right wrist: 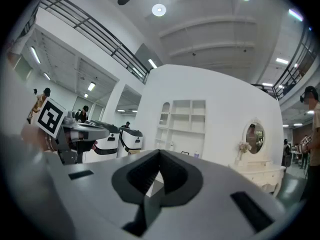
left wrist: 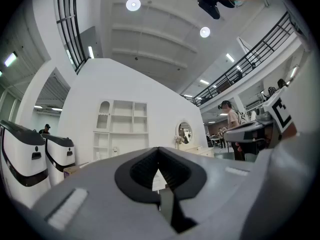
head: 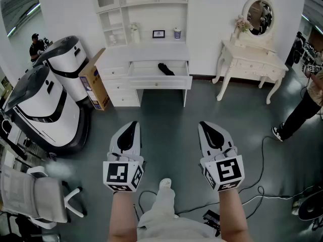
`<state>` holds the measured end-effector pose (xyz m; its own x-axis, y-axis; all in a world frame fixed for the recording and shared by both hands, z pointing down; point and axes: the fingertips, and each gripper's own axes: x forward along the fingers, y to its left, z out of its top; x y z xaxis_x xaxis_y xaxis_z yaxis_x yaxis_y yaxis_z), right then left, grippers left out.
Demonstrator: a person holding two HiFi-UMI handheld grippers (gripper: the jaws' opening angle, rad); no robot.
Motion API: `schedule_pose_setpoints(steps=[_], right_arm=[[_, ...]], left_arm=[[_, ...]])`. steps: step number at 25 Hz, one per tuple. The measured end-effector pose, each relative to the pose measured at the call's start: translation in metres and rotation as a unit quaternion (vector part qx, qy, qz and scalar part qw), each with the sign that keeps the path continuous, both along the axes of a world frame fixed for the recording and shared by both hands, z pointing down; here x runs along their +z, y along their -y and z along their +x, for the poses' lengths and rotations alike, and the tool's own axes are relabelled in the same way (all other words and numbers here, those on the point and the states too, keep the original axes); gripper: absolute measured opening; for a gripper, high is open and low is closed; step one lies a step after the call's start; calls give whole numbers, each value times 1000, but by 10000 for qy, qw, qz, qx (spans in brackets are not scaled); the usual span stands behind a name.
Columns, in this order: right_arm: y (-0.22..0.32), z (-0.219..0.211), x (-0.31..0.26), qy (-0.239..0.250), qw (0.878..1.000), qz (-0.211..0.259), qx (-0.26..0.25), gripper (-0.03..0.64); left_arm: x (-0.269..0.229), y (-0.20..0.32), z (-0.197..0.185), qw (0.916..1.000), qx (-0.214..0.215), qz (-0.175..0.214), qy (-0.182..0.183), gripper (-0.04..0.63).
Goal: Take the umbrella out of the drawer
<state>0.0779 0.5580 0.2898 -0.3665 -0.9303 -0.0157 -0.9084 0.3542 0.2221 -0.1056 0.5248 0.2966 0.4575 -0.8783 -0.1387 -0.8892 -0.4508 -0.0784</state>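
A black folded umbrella (head: 165,69) lies in the open drawer (head: 159,77) of a white desk (head: 146,54) against the far wall. Both grippers hang well short of the desk, over the grey floor. My left gripper (head: 130,126) is shut with nothing in it, its jaws meeting at the tips (left wrist: 159,149). My right gripper (head: 207,126) is shut and empty too, jaws together (right wrist: 159,152). Each gripper view shows the white desk and its shelf unit far ahead, beyond the jaws.
A white vanity table with an oval mirror (head: 251,59) stands right of the desk. Two large white and black machines (head: 48,100) and a cardboard box (head: 93,79) sit to the left. A white chair (head: 35,193) is at lower left. Cables (head: 262,185) run across the floor; a person (head: 303,105) stands at right.
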Motion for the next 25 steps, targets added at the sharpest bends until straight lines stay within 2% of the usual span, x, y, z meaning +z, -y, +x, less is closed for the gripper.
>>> schedule_pose_setpoints(steps=[11, 16, 25], right_arm=[[168, -10, -5, -8, 9999, -148, -26, 8], [241, -9, -2, 436, 9988, -223, 10, 8], [314, -18, 5, 85, 9995, -299, 11, 8]], left_arm=[[-16, 170, -8, 10000, 47, 19, 6, 9], [-12, 244, -13, 9999, 109, -28, 8, 9], [-4, 315, -18, 9997, 218, -64, 67, 9]])
